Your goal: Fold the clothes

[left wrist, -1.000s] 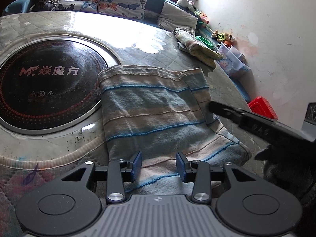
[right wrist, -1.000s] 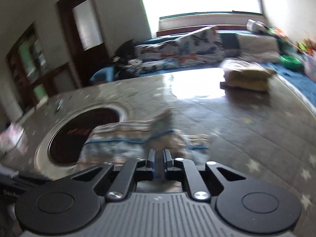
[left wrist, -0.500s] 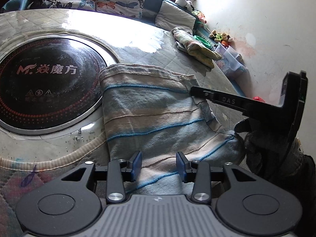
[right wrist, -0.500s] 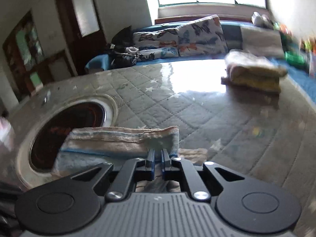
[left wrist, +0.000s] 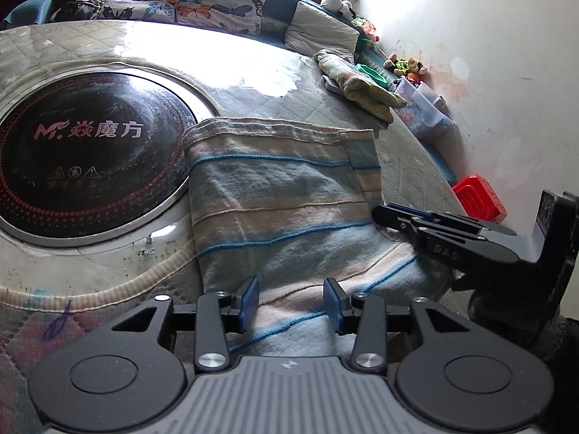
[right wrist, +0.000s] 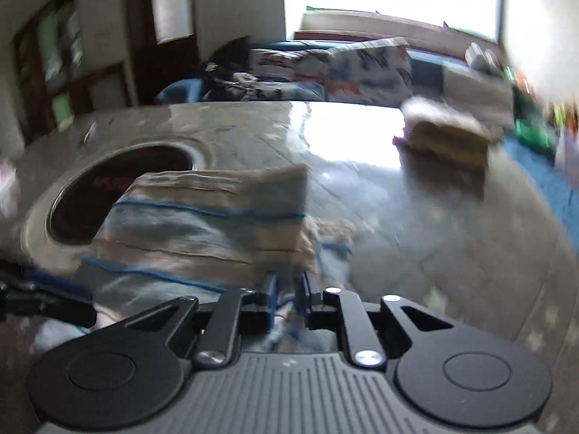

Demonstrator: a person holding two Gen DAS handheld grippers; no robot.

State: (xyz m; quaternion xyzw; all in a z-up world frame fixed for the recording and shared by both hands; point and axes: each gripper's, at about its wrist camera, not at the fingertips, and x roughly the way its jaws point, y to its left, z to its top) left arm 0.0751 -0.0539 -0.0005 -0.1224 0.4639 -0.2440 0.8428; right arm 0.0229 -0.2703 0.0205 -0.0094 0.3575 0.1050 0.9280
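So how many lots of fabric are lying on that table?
2: a striped towel spread beside the dark round cooktop, and a folded stack at the table's far edge. More may be hidden.

Open left claw (left wrist: 291, 303) over striped cloth (left wrist: 286, 202)

Quilted table (left wrist: 253, 83) lies bare between striped cloth (left wrist: 282, 195) and folded pile (left wrist: 358, 83).
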